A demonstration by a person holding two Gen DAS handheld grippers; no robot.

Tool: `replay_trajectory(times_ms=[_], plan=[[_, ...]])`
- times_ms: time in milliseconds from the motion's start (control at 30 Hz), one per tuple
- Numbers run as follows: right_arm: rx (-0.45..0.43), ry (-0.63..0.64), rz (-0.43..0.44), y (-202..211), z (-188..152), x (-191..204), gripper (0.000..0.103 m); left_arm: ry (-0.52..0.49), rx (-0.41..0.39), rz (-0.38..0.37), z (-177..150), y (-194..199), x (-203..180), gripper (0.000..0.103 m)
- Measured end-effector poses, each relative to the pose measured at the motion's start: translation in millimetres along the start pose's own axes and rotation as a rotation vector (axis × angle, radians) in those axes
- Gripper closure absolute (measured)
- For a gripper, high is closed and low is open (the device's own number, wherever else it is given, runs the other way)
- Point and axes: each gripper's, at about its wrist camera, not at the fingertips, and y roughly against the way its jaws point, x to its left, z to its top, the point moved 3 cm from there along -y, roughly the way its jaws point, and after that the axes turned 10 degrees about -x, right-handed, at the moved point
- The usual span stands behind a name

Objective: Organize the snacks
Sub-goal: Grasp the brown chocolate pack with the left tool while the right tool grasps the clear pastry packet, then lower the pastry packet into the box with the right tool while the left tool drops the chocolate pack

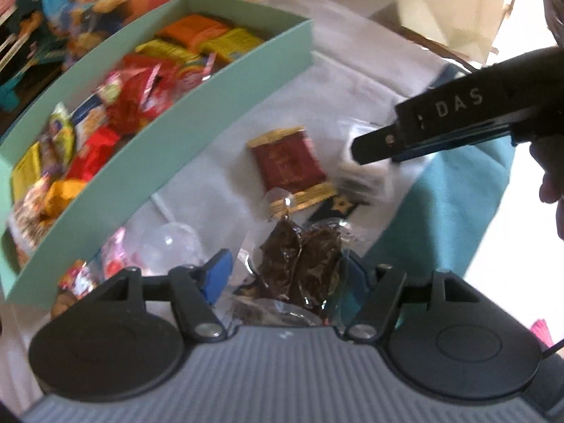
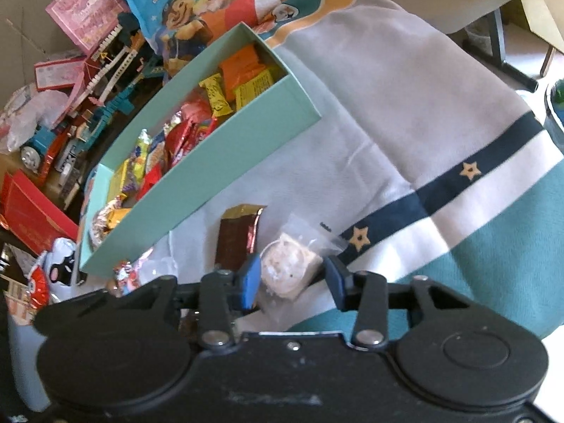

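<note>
- Our left gripper has its blue-padded fingers part open around a clear plastic packet of dark brown dried fruit; the packet sits between the pads, but we cannot tell whether they are actually pressing it.
- Just ahead of the left gripper lies a dark red foil-wrapped snack with gold ends, flat on the pale grey cloth.
- Ahead and to the left of it sits the long mint-green cardboard box, open-topped and packed with mixed wrapped snacks: orange, yellow and red packets.
- A few loose wrapped sweets lie against the box's near wall, left of the left gripper.
- Our right gripper is seen in its own view with the fingers part open either side of a round pale biscuit in a clear wrapper. The left pad looks to be touching the wrapper; we cannot tell whether the right pad is.
- In the left view the right gripper comes in from the right, its tip over that same blurred pale packet, just right of the red snack.
- From the right gripper, the red foil snack lies just ahead-left, touching or nearly touching the biscuit wrapper.
- The mint box runs ahead-left of the right gripper, well apart from the biscuit.
- The cloth has a navy band with yellow stars running off ahead-right of the right gripper.
- Beyond the box: a cartoon-print bag and a pink gift bag.
</note>
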Motion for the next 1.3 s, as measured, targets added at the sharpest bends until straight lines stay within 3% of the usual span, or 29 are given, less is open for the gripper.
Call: replay_trajectory(times_ms=[167,300,533,567,600,633,700,867,1067,1300], plan=[[-0.038,0.068,-0.042,-13.2,3.7,15.5,0.061,0.209,0.025,0.035,-5.1,0.1,34.8,0.035],[-0.064,0.22,-0.088,-20.7,-3.0,36.8,0.06,0.299,0.03,0.02,-14.7,3.4,53.0,0.032],[-0.068,0.356,-0.114,-17.5,-16.6,47.3,0.059,0.219,0.033,0.041,-21.9,2.2,43.2,0.018],[-0.07,0.377,-0.119,-17.3,-18.5,48.5,0.059,0.197,0.026,0.049,-20.9,0.3,38.8,0.019],[-0.072,0.403,-0.125,-17.8,-20.5,49.9,0.059,0.185,0.008,0.043,-19.8,1.0,36.5,0.027],[-0.077,0.425,-0.131,-18.6,-22.0,52.6,0.066,0.179,-0.005,0.036,-18.3,2.1,35.0,0.037],[-0.085,0.455,-0.14,-20.7,-22.4,55.4,0.07,0.175,-0.014,0.029,-15.6,5.2,33.2,0.038],[-0.073,0.348,-0.096,-14.0,-8.8,45.4,0.071,0.248,-0.014,-0.006,-16.6,13.2,42.4,0.039],[-0.096,0.263,-0.059,-0.4,8.7,41.7,0.071,0.317,-0.081,-0.018,-10.1,40.4,61.2,0.039],[-0.14,0.235,0.021,9.3,38.7,61.1,0.071,0.391,-0.185,0.03,21.0,68.0,102.4,0.039]])
